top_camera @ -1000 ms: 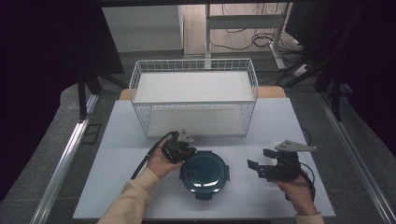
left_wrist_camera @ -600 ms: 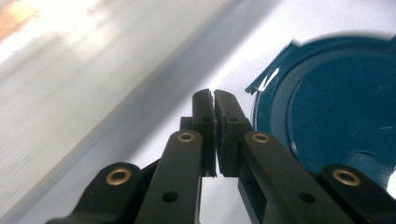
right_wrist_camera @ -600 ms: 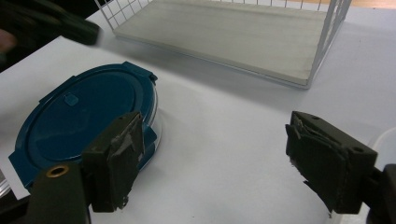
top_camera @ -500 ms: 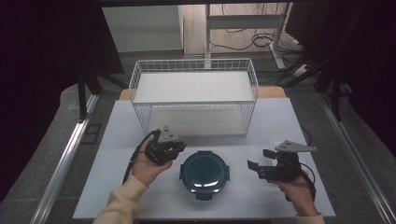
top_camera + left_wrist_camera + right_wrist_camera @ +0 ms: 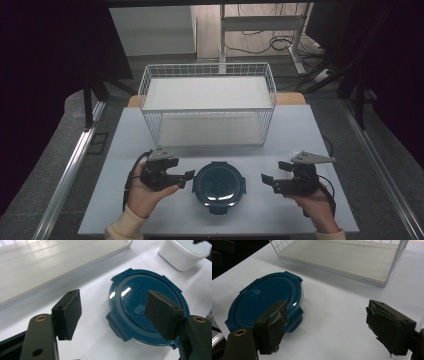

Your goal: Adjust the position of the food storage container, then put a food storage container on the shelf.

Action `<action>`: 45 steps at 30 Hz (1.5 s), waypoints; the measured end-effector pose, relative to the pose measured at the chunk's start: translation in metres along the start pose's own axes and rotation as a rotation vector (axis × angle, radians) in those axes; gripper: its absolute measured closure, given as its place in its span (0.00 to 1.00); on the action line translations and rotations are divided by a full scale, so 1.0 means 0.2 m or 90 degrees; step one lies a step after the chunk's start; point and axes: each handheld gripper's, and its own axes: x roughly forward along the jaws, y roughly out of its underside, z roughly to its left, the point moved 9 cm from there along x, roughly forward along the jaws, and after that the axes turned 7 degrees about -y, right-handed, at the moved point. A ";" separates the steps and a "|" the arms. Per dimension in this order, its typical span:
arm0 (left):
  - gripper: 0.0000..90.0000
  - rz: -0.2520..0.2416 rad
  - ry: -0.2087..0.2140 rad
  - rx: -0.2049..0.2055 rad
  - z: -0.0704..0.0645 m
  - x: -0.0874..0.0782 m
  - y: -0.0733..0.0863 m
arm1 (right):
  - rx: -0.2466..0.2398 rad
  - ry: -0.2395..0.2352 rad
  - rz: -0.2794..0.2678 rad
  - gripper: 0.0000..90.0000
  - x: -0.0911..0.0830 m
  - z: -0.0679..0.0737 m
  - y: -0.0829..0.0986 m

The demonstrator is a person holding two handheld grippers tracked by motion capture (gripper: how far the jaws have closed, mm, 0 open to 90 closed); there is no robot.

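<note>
Progress is slim: your round dark-teal lidded container sits untouched on the white tabletop, between your left gripper and right gripper; both fingers gape wide, empty. The white wire basket awaits.

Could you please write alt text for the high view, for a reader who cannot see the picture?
A round dark-blue lidded container sits on a white table between two hand-held tools, the left tool and the right tool, both open and pointing toward it without touching. Behind it stands an empty white wire basket.
</note>
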 end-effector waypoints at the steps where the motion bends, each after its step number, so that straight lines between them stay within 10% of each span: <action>1: 0.31 -0.001 0.006 -0.007 0.00 -0.01 0.00 | 0.001 0.000 0.000 0.18 0.00 0.00 0.00; 7: 0.24 -0.008 0.009 -0.018 -0.01 -0.01 0.00 | 0.009 0.003 -0.006 0.18 -0.02 0.01 -0.02; 18: 0.16 -0.007 0.049 -0.112 0.07 0.00 0.04 | 0.044 -0.016 0.009 0.16 0.02 0.06 -0.01; 45: 0.11 0.061 0.137 -0.177 0.00 0.18 0.13 | 0.160 -0.093 0.065 0.12 0.30 0.19 0.09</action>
